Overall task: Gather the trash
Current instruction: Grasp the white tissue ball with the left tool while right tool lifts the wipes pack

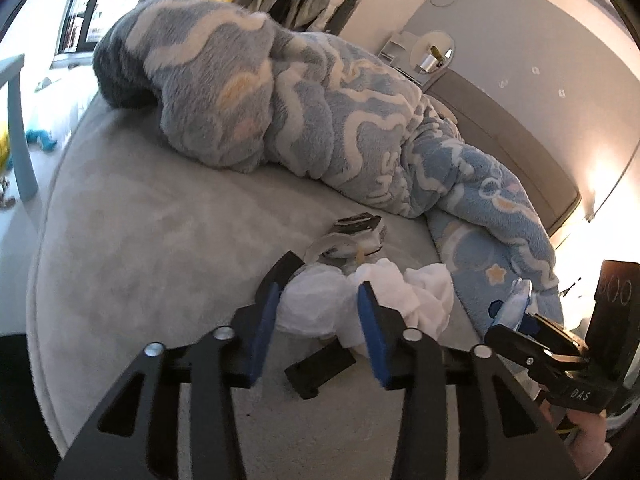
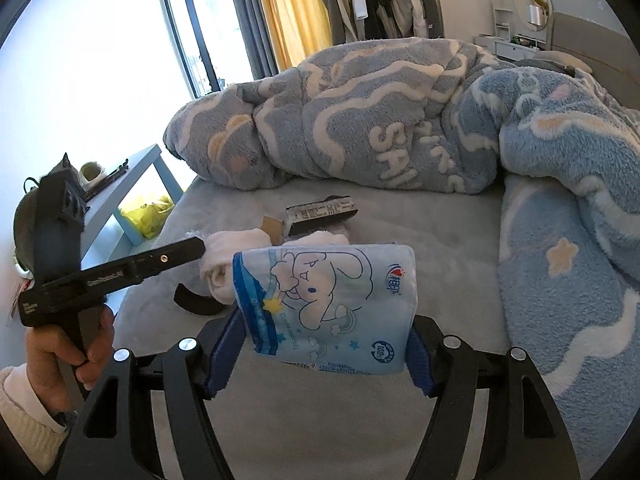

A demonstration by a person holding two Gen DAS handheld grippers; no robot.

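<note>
My left gripper (image 1: 318, 304) has its blue pads on either side of a crumpled white tissue (image 1: 310, 304) on the grey bed (image 1: 160, 240); the pads touch it. More white tissue (image 1: 424, 292) lies just to its right. Behind them lie clear plastic and a black-and-white wrapper (image 1: 356, 228). My right gripper (image 2: 326, 344) is shut on a blue-and-white tissue pack wrapper (image 2: 328, 304) printed with a cartoon dog and holds it above the bed. The same wrapper shows at the right in the left wrist view (image 1: 516, 304). The left gripper also shows in the right wrist view (image 2: 200, 246).
A bunched blue-and-white fleece blanket (image 1: 320, 120) covers the back and right of the bed. A small black piece (image 1: 320, 368) lies on the bed under my left gripper. A blue shelf (image 2: 132, 184) with a yellow bag stands left of the bed. A window and hanging clothes are behind.
</note>
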